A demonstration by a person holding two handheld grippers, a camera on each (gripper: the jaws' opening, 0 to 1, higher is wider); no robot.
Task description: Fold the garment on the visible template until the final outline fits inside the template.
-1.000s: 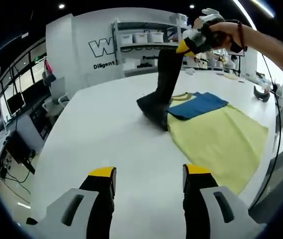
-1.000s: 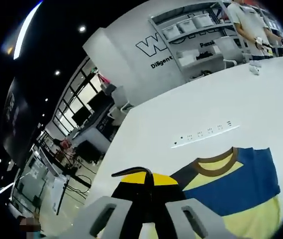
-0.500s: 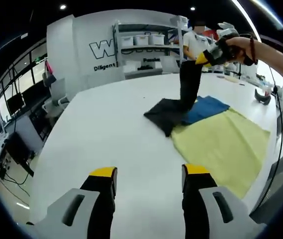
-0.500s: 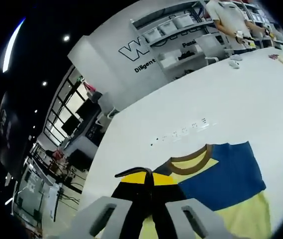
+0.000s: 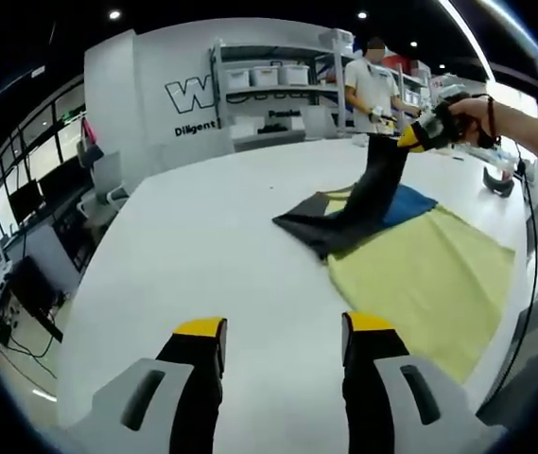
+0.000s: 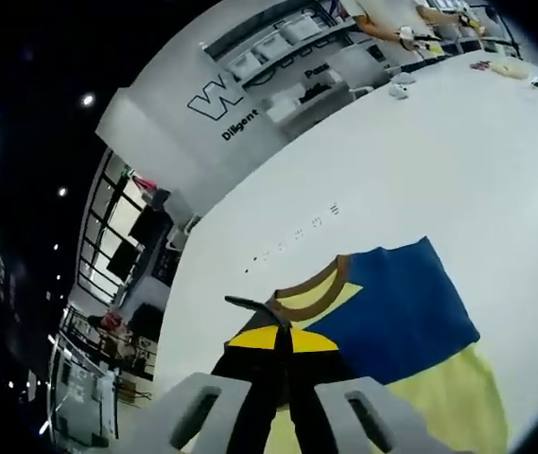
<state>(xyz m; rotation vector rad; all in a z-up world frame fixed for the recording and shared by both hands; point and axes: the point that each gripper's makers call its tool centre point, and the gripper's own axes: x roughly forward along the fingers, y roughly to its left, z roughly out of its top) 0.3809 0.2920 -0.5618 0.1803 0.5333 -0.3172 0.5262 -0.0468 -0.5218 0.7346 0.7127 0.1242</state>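
While the right gripper (image 6: 282, 342) pinches the black sleeve (image 5: 374, 189) between closed jaws, that sleeve hangs taut from it down to the white table (image 5: 202, 246). Seen from the left gripper view, the yellow-and-blue garment (image 5: 420, 270) lies flat at about two o'clock, well apart from the left gripper (image 5: 283, 352), whose jaws stand wide apart, holding nothing. A person (image 5: 374, 80) stands by the shelves (image 5: 269, 90) at twelve o'clock.
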